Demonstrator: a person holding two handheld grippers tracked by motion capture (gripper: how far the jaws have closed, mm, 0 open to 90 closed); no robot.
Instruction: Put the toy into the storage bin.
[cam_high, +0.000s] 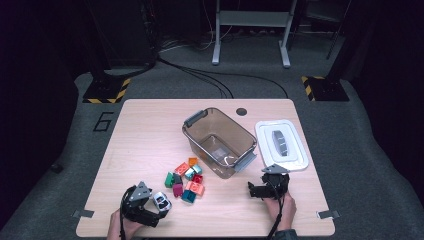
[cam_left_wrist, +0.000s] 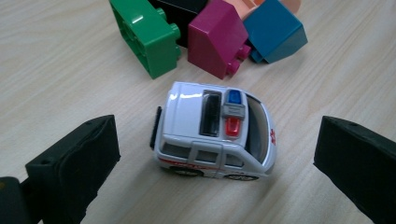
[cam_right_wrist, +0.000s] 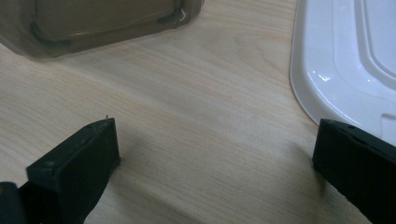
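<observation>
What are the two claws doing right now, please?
Left claw: open, jaws either side of the white toy car, not touching it.
Right claw: open, holding nothing, over bare table.

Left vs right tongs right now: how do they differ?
The left tongs have the white toy police car between their open jaws, untouched; the right tongs are open over bare table. The left tongs sit next to the pile of toy blocks; the right tongs sit near the white lid and the brown bin. Both are open, low over the table and holding nothing.
</observation>
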